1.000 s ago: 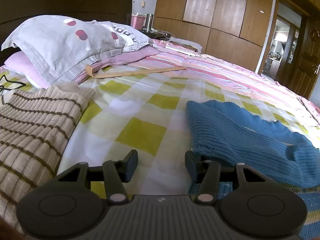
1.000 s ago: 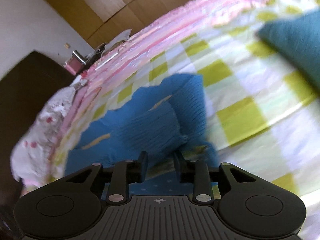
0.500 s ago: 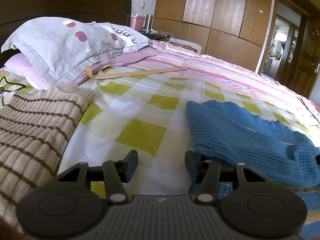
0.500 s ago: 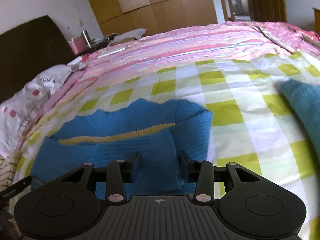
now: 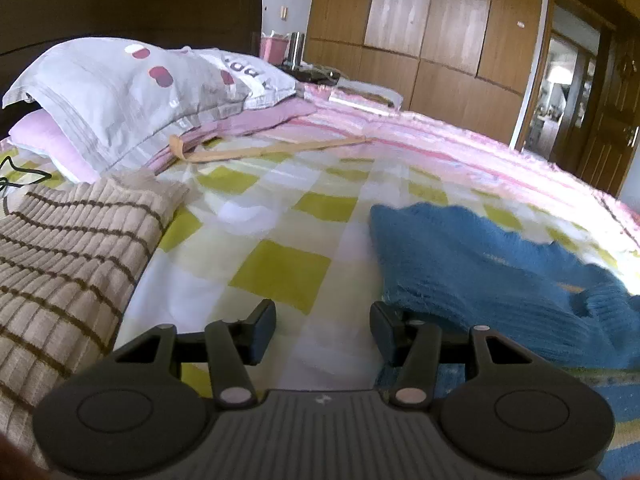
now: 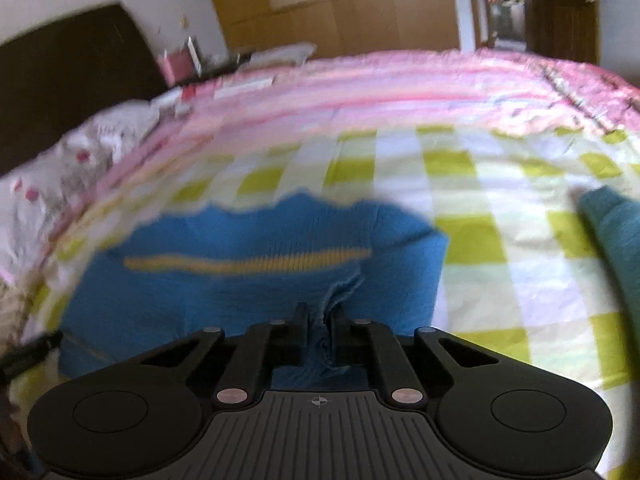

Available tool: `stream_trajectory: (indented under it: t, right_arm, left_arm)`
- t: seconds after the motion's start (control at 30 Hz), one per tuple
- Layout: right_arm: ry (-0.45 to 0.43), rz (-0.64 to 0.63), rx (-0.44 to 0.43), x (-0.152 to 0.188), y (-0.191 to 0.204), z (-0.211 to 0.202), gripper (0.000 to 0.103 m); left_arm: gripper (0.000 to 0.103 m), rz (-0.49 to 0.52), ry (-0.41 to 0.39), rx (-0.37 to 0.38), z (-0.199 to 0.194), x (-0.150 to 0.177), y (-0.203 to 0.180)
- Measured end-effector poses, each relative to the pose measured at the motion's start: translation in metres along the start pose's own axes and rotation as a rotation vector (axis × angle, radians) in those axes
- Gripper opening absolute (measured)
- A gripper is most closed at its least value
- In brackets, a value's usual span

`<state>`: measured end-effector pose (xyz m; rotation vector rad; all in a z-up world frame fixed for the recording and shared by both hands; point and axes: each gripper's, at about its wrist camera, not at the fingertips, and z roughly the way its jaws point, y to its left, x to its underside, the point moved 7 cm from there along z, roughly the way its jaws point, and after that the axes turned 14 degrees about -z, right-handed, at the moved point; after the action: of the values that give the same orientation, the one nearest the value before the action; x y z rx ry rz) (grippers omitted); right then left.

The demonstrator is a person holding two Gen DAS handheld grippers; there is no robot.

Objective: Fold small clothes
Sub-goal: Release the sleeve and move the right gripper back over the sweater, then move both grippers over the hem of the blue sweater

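A small blue knit sweater with a yellow stripe lies on the checked bedsheet. My right gripper is shut on a pinched fold of its near edge. In the left wrist view the same blue sweater lies to the right. My left gripper is open and empty just above the sheet, its right finger beside the sweater's near left edge.
A beige striped knit garment lies at the left. Pillows and a tan strap lie beyond it. A teal garment lies at the right of the bed. Wardrobes and a doorway stand behind.
My right gripper has swung level over the blue sweater and closed on a fold of its near edge. My left gripper has stayed open and nearly still.
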<state>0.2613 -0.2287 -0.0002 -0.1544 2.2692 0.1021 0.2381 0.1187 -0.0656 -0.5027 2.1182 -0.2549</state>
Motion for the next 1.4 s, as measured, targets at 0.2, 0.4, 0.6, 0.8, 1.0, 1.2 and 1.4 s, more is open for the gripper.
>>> stream_trajectory:
  t: [0.2,0.4,0.6,0.8,1.0,1.2,1.4]
  right_arm:
    - [-0.066,0.052,0.101,0.002,-0.021,-0.009,0.010]
    - [0.027,-0.038,0.142,0.015,-0.012,0.001,0.015]
    - [-0.079,-0.110,0.180,-0.004,0.002,-0.021,0.018]
    - [-0.041,-0.157,0.043,-0.005,0.032,0.006,0.018]
    - [0.018,-0.137,0.111,0.010,0.019,0.033,0.017]
    - [0.013,-0.109,0.122,0.018,0.004,0.027,0.016]
    - [0.000,-0.099,0.119,0.015,0.011,0.021,0.017]
  left_arm:
    - [0.057,0.033,-0.020,0.014,-0.003,-0.001,-0.007]
    - [0.057,0.036,0.006,-0.008,0.002,0.001,-0.004]
    - [0.057,0.024,-0.031,0.009,-0.007,-0.004,-0.007]
    - [0.057,0.044,-0.039,0.007,-0.007,-0.008,-0.029]
    - [0.057,0.080,-0.022,0.011,0.016,-0.011,-0.041]
    - [0.067,0.115,0.005,-0.026,0.025,-0.005,-0.028]
    - [0.066,0.100,-0.022,-0.036,0.011,-0.006,-0.022]
